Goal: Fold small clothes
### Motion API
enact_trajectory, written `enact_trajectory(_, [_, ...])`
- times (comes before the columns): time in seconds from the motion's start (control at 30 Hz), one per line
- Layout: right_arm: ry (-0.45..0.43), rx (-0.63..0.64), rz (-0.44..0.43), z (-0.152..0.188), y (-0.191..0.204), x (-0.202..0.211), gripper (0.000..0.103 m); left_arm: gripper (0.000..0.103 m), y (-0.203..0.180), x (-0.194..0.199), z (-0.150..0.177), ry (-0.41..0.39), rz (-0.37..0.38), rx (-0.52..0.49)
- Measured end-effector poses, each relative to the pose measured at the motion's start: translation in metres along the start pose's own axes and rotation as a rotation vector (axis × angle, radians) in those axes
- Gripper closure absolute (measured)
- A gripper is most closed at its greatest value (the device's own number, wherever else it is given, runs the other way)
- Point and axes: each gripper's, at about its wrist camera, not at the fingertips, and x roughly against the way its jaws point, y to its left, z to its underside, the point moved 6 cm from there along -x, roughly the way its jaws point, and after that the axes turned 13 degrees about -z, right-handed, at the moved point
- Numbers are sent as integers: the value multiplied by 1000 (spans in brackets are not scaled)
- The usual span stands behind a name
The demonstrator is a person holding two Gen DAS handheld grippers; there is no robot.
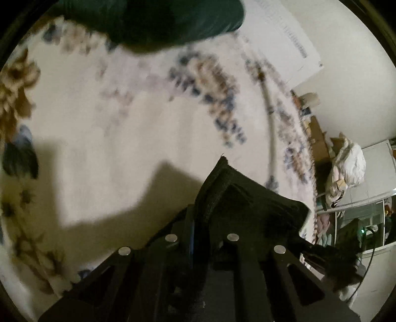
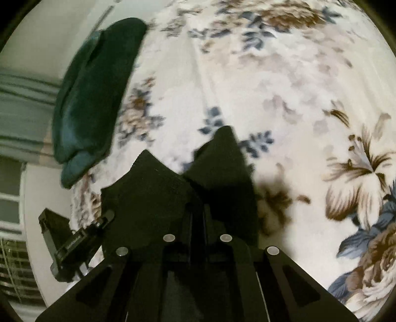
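A small black garment point(image 1: 247, 198) is held up over a floral bedspread point(image 1: 123, 128). My left gripper point(image 1: 200, 218) is shut on one edge of it. The cloth drapes to the right over the fingers. My right gripper point(image 2: 198, 210) is shut on the same black garment point(image 2: 153, 188), whose corners rise in peaks above the jaws. A dark green folded garment point(image 2: 91, 94) lies on the bedspread point(image 2: 284, 86) to the far left; it also shows at the top of the left wrist view point(image 1: 168, 22).
The left gripper's body point(image 2: 71, 242) shows at the lower left of the right wrist view, beyond the bed edge. A white paper sheet point(image 1: 284, 37) lies at the far right of the bed. Cluttered shelves and a white bundle point(image 1: 346, 168) stand past the bed.
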Motion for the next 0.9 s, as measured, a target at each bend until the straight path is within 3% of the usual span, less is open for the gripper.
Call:
enact_trajectory(0.1, [-14,-11,96,-3,-14,2,90,88,7,-8,6,59,-6,3])
enact_trajectory(0.13, [-14,7,89,2,-12,10,87,83,9,-1,10,41,-1,-4])
enact_trajectory(0.2, [-3,29,55,13,-9,22,66,72,12,14,16,25,0,-7])
enact_trajectory(0.23, [4,44,38,24,-8,30,62,62,16,26,24,8,1,-5])
enact_trajectory(0.3, [36,57,34,48,-9,40,56,54,21,40,36,-17,12,11])
enact_trajectory(0.4, [100,42,6,91,-17,45,56,52,29,55,62,-16,16,25])
enact_trajectory(0.57, [138,-38,-40,131,-33,35,56,54,28,55,107,-9,-5,5])
enact_trajectory(0.6, [131,-66,-70,134,-35,32,64,69,27,53,111,-8,-8,2])
enact_trajectory(0.63, [106,-87,-98,136,-37,32,76,96,25,49,115,-4,-4,-2])
enact_trajectory(0.7, [57,-66,-67,135,-33,38,97,97,25,52,113,-34,-14,-3])
enact_trajectory(0.8, [-8,-71,19,133,-31,58,98,97,35,53,106,-40,-14,11])
enact_trajectory(0.9, [0,-90,90,134,-45,54,101,97,40,49,105,-20,-16,10])
